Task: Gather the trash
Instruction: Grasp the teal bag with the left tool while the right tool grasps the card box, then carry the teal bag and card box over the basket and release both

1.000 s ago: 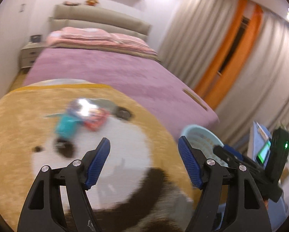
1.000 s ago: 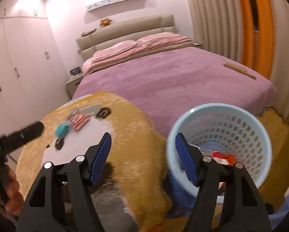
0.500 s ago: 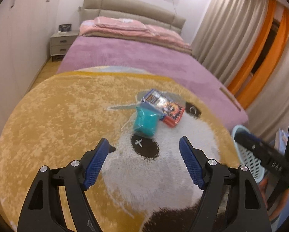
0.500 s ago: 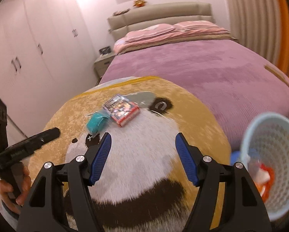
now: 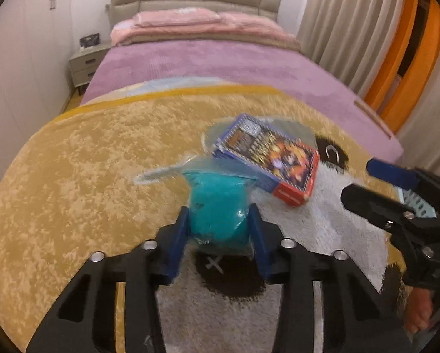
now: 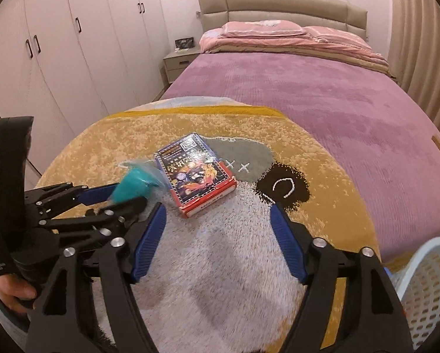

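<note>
My left gripper (image 5: 220, 229) is shut on a teal wad in a clear plastic bag (image 5: 217, 209) on the round panda rug (image 5: 73, 176). The bag also shows in the right wrist view (image 6: 134, 185), held by the left gripper (image 6: 111, 197). A colourful flat box (image 5: 273, 158) lies just beyond it, touching the bag; it shows in the right wrist view (image 6: 196, 173) too. My right gripper (image 6: 217, 235) is open and empty above the rug, short of the box. It shows at the right of the left wrist view (image 5: 381, 182).
A pale blue laundry-style basket (image 6: 423, 288) stands at the rug's right edge. A bed with a purple cover (image 6: 323, 97) lies behind the rug. White wardrobes (image 6: 58, 44) line the left wall, with a nightstand (image 6: 176, 64) beside the bed.
Both grippers have moved forward toward the trash. My left gripper has closed on the teal bag. The right gripper has swung left, so the basket has slid to the frame's edge.
</note>
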The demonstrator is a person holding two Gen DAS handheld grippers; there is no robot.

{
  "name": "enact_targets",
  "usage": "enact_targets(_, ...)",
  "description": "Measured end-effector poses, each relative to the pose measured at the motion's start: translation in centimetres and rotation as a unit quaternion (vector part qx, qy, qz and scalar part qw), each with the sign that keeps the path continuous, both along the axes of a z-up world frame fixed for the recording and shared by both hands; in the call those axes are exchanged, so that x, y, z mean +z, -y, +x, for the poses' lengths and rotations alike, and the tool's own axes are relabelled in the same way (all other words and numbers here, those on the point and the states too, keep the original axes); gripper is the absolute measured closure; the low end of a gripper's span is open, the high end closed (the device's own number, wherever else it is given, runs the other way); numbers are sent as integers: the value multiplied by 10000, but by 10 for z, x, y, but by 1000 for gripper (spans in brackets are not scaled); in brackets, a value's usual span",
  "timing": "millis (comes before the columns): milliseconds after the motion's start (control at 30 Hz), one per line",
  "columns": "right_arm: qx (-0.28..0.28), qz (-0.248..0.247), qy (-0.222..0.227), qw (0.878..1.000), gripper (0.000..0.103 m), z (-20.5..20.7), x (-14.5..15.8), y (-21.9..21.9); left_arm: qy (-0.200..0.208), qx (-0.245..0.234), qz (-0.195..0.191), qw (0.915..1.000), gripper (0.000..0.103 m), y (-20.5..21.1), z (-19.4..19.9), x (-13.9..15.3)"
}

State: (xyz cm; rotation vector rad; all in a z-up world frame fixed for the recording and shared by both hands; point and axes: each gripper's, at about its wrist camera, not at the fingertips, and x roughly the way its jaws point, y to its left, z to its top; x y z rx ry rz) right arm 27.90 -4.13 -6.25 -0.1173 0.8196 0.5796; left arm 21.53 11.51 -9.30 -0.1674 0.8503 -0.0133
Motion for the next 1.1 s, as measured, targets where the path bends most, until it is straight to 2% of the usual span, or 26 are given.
enact_targets(100,106,-150,-28,9998,25,11,-6,-10,187,272,-131,9994,65,-18,-7,4)
enact_targets(200,338,-286,-117,9989,17,21,-13,-29,180,350,-303,9988,65,-28,-8,2)
enact_targets(367,488,-871,45,9950,16,38,-26,-61,207,391,-515,9977,65,-36,-11,-2)
enact_targets(500,573,-935,-72,9939,16,48,-31,-70,235,507,-455,9974,65,-41,-14,-2)
enact_targets(567,612,-1014,-40,9930,18,47,-32,-73,260,539,-504,9969,65,-44,-16,-1)
enact_targets(633,723,-990,41,9924,34,43,-31,-75,281,559,-506,9968,65,-43,-15,0)
enact_targets(700,749,-1050,171,9915,37,36,-32,-77,315,588,-492,9966,65,-43,-16,0)
enact_targets(833,695,-980,294,9923,40,21,-28,-66,319,579,-383,9971,65,-38,-21,3)
enact_targets(1000,370,-935,277,9945,41,-8,-23,-22,195,530,-167,9983,65,-22,-19,7)
enact_targets(1100,187,-627,207,9976,41,-25,-19,10,137,450,-107,9988,65,-7,-21,9)
